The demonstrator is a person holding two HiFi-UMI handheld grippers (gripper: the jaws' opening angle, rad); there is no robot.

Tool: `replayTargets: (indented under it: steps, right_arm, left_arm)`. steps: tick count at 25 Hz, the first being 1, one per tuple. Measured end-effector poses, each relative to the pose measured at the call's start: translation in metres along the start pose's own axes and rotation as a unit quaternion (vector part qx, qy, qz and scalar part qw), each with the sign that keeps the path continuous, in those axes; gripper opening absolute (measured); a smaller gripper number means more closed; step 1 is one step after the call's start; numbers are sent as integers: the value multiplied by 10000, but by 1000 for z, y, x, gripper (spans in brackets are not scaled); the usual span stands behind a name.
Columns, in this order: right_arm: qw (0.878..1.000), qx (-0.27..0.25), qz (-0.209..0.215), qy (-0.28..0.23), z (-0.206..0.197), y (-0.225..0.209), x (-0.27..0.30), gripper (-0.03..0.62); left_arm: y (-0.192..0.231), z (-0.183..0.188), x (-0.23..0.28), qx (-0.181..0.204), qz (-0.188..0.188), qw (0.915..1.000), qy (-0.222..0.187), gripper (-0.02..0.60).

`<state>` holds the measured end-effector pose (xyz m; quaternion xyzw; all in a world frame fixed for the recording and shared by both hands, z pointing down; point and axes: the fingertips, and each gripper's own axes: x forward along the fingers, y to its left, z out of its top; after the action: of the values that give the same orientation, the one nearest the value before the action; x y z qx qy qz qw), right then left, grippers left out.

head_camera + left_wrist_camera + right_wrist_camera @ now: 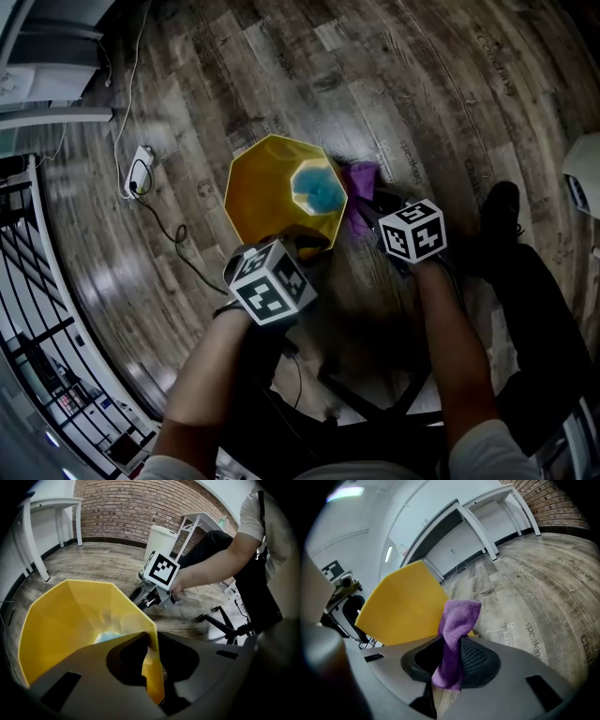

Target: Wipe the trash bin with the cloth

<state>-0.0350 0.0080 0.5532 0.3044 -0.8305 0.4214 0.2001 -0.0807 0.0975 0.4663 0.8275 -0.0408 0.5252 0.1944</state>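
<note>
A yellow, many-sided trash bin stands on a wood-plank floor, seen from above with its mouth open to the camera. The left gripper is clamped on the bin's near rim, one jaw inside and one outside the thin yellow wall, and looks to be steadying it. The right gripper is closed on a purple cloth, which stands up out of the jaws in a folded tuft. That tuft lies just beside the bin's outer wall on the person's right side. In the right gripper view the flat yellow face rises directly ahead and to the left of the cloth; whether cloth and wall touch cannot be told. The right hand is therefore the one placed to wipe, probably by pressing the cloth leftward onto that outer face. Inside the bin, a pale blue patch shows at the bottom; whether it is an object or the base cannot be told.
</note>
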Motion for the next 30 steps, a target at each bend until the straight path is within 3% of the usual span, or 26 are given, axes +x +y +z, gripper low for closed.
replayTargets:
  steps: [11, 21, 25, 30]
  right_arm:
    - [9943, -346, -409, 925, -44, -44, 68, 106]
    - [9802, -767, -786, 1649, -66, -71, 100, 106]
    - [9780, -865, -922, 1662, -61, -72, 92, 106]
    - [9880, -544, -934, 1103, -45, -61, 58, 106]
  left_arm:
    - [-2, 5, -4, 39, -94, 9999, -84, 49]
    - [-2, 8, -2, -62, -176, 9997, -167, 49]
    - [-2, 6, 0, -128, -214, 9995, -206, 49]
    - [3, 10, 1, -255, -137, 9991, -322, 49]
